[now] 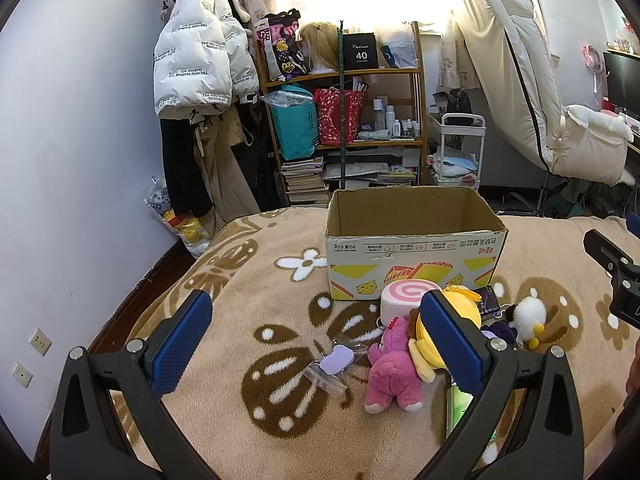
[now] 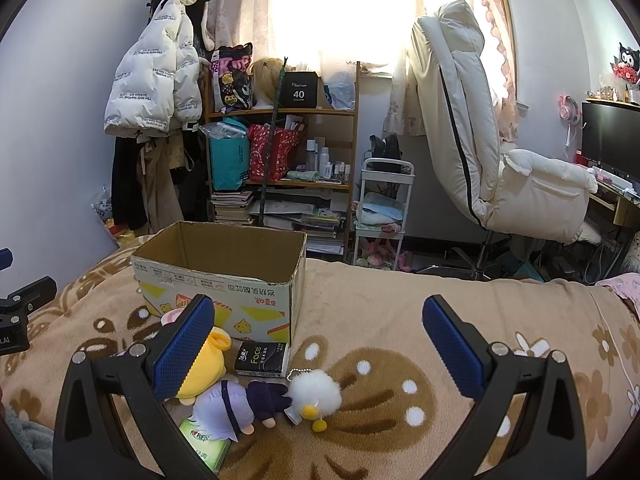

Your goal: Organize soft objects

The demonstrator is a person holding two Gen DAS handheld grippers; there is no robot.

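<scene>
**Gripper Status: Both Units Open, Unloaded**

I hold my left gripper (image 1: 316, 336) level and pointed forward, low over the bed surface. Its two blue-padded fingers (image 1: 182, 344) are spread wide apart, and nothing sits between the pads. My right gripper (image 2: 320, 344) is in the same configuration: fingers (image 2: 454, 352) fully parted, pads bare, black linkage arms angled outward at the frame base. In the left wrist view, the black body of my right gripper (image 1: 618, 276) shows at the right edge. In the right wrist view, part of my left gripper (image 2: 20, 312) shows at the left edge. The two units are apart, side by side.
</scene>
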